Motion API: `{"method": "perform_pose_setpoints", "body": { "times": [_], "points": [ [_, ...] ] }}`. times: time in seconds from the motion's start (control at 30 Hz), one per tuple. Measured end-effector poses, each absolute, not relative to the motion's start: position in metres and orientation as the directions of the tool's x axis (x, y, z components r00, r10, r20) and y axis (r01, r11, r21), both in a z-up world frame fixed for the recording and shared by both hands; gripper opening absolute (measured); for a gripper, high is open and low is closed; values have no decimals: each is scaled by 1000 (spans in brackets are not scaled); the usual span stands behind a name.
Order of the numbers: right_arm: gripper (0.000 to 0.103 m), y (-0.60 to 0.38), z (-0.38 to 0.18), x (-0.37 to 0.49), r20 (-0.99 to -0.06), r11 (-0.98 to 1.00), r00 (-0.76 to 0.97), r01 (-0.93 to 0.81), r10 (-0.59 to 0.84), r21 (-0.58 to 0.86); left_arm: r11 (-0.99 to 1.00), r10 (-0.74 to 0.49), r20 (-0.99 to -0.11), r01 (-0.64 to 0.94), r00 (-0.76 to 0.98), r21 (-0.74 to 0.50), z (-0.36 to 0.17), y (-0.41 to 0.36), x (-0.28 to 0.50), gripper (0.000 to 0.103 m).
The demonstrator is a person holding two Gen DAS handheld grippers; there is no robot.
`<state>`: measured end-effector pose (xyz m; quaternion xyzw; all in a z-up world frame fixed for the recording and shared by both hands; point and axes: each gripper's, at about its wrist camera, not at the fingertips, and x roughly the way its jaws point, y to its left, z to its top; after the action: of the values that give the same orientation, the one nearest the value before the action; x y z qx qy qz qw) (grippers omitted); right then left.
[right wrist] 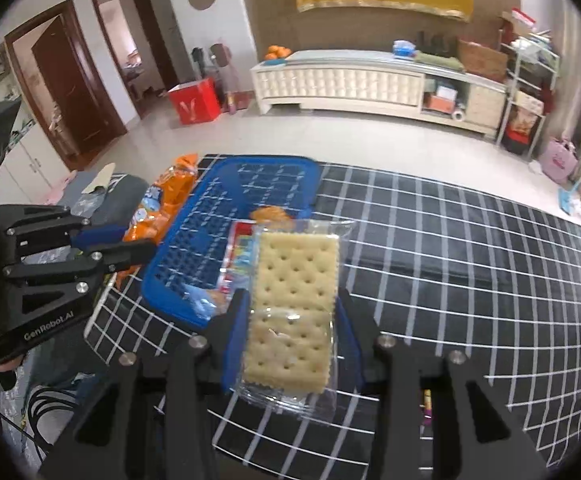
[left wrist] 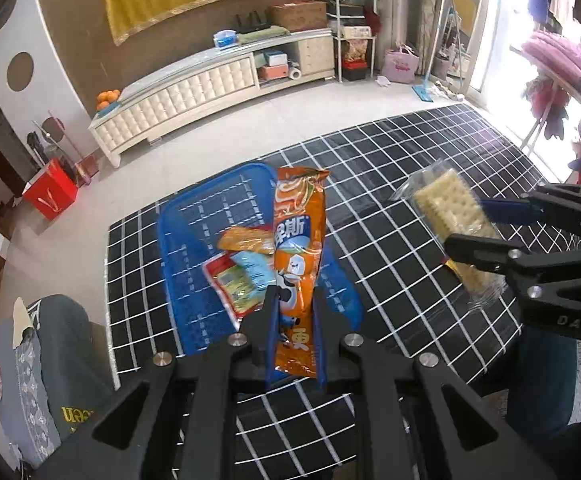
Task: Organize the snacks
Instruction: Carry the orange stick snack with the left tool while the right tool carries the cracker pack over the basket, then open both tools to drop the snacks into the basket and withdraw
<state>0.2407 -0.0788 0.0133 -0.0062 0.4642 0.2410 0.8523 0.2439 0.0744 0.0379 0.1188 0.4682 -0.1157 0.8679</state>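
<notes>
My left gripper point(left wrist: 295, 300) is shut on an orange snack pack point(left wrist: 299, 248) and holds it upright above the near part of a blue plastic basket point(left wrist: 182, 232). The basket sits on a black grid-patterned table and holds a red-edged packet point(left wrist: 230, 280), a small orange packet point(left wrist: 246, 240) and a light blue packet point(left wrist: 256, 266). My right gripper point(right wrist: 290, 308) is shut on a clear-wrapped cracker pack point(right wrist: 294, 300), held above the table just right of the basket point(right wrist: 194, 248). In the right wrist view the left gripper point(right wrist: 130, 246) holds the orange pack point(right wrist: 162, 208) at the basket's left side.
The black grid table point(right wrist: 470, 280) stretches to the right of the basket. A grey cushioned seat point(left wrist: 38, 360) stands left of the table. Beyond lie a tiled floor, a red box point(left wrist: 50, 194) and a white TV cabinet point(left wrist: 194, 92).
</notes>
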Motion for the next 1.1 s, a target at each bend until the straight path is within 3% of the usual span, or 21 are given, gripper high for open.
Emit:
{"method": "perform_pose_setpoints", "body": {
  "times": [0.5, 0.8, 0.83, 0.9, 1.1],
  "points": [
    [47, -20, -25, 281, -820, 863, 365, -423, 441, 276, 981, -121, -877, 189, 466, -35, 1, 152, 272, 14],
    [47, -25, -31, 297, -830, 871, 357, -406, 429, 276, 980, -138, -898, 192, 418, -62, -27, 146, 299, 14],
    [47, -26, -31, 298, -831, 872, 357, -405, 427, 274, 979, -143, -895, 191, 423, -67, -30, 146, 303, 17],
    [47, -29, -31, 299, -835, 876, 357, -402, 419, 268, 984, -128, -900, 163, 416, -65, -33, 147, 309, 41],
    [47, -29, -28, 297, -837, 874, 340, -391, 429, 289, 988, -120, -898, 140, 423, -66, -28, 155, 307, 41]
  ]
}}
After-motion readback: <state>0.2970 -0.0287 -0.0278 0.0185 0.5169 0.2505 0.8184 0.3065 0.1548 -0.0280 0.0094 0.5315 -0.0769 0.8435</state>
